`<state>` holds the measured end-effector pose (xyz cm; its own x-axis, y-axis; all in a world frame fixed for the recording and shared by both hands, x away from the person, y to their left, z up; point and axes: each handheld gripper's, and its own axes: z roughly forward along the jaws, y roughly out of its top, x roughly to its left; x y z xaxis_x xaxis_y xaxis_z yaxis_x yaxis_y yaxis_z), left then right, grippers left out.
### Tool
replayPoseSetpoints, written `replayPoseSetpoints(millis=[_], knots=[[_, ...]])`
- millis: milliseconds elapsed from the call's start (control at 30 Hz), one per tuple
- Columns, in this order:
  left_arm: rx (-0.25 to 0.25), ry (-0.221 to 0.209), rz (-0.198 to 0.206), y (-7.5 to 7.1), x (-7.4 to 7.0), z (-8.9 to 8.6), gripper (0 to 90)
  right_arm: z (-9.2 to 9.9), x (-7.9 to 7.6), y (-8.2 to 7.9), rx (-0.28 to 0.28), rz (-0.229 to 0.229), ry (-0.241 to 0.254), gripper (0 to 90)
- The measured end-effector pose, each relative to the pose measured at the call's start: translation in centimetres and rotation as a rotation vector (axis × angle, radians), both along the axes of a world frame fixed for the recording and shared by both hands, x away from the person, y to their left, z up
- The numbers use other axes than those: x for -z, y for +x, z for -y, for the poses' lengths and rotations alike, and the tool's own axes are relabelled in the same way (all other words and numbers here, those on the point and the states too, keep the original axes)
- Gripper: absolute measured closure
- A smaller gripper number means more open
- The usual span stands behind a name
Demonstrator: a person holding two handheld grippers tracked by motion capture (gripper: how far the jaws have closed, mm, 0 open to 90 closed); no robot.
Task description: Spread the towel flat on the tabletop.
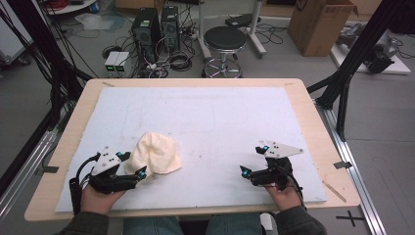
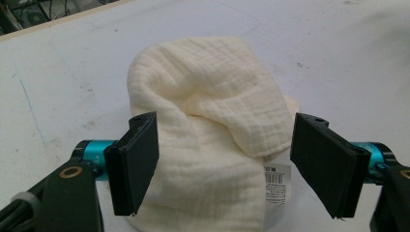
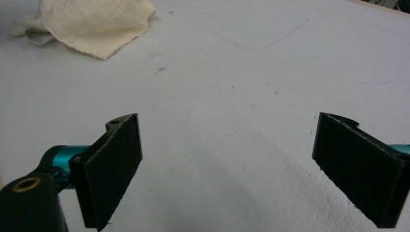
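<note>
A crumpled cream muslin cloth [image 1: 155, 152] lies on the white board [image 1: 220, 112], left of centre near the front. My left gripper [image 1: 132, 164] is at the cloth's near left edge. In the left gripper view the left gripper [image 2: 225, 159] stands open, with the cloth [image 2: 212, 106] heaped between the jaws. The right pad [image 2: 326, 164] is clear of the fabric, and a barcode label [image 2: 276, 180] pokes out beside it. My right gripper [image 1: 252, 159] rests open at the front right. The right gripper [image 3: 241, 169] has bare board between its jaws, and the cloth [image 3: 87, 21] lies far off at the upper left.
The board covers a wooden table [image 1: 313, 122], leaving a rim all round. Beyond the far edge, on the floor, are a black stool [image 1: 224, 41], computer towers [image 1: 154, 32] with cables and a cardboard box [image 1: 320, 24]. Black frame posts [image 1: 342, 83] stand at both sides.
</note>
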<state>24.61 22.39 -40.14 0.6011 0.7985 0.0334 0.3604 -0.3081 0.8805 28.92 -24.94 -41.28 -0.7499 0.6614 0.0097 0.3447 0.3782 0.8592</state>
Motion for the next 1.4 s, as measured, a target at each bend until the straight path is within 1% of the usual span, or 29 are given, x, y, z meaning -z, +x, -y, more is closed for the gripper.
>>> replayPoseSetpoints(millis=[333, 433, 467, 567, 667, 767, 833, 867, 1000, 1033, 1200, 1333, 1400], knots=[[0.009, -0.001, -0.008, 0.33, 0.14, 0.00, 26.1, 0.18, 0.14, 0.28, -0.003, -0.004, 0.000, 9.7], [0.007, 0.001, -0.003, 0.28, 0.12, 0.06, 26.1, 0.19, 0.12, 0.22, -0.005, -0.001, -0.005, 9.7], [0.008, 0.000, -0.003, 0.28, 0.11, 0.06, 26.1, 0.15, 0.11, 0.15, -0.003, -0.006, -0.003, 9.6], [0.009, 0.003, -0.004, 0.25, 0.12, 0.06, 26.1, 0.13, 0.06, 0.12, -0.003, -0.005, 0.000, 9.6], [0.009, -0.005, -0.003, 0.18, 0.11, 0.05, 26.2, 0.09, 0.05, 0.08, -0.004, -0.006, -0.002, 9.7], [0.009, -0.003, -0.001, 0.16, 0.07, -0.02, 26.1, 0.03, 0.01, -0.03, -0.008, -0.005, -0.003, 9.7], [0.009, -0.006, -0.001, 0.13, 0.06, -0.01, 26.1, 0.04, -0.02, -0.10, -0.007, 0.001, -0.004, 9.7], [0.009, -0.007, 0.000, 0.11, 0.06, 0.01, 26.1, 0.05, -0.06, -0.17, -0.007, -0.003, -0.003, 9.7], [0.008, -0.002, 0.000, 0.02, -0.01, -0.01, 26.1, 0.10, -0.10, -0.23, -0.010, 0.006, -0.001, 9.7], [0.008, -0.003, 0.001, 0.02, -0.01, -0.01, 26.1, 0.07, -0.12, -0.32, -0.010, 0.000, 0.001, 9.7], [0.006, -0.005, 0.000, 0.00, -0.04, 0.00, 26.1, 0.07, -0.12, -0.41, -0.014, 0.002, -0.002, 9.7], [-0.004, -0.015, 0.005, 0.06, -0.07, -0.08, 26.1, -0.03, -0.14, -0.38, -0.016, 0.002, 0.004, 9.7], [-0.009, -0.032, 0.002, 0.20, -0.13, -0.21, 26.1, -0.10, -0.12, -0.36, -0.014, 0.000, 0.003, 9.7]])
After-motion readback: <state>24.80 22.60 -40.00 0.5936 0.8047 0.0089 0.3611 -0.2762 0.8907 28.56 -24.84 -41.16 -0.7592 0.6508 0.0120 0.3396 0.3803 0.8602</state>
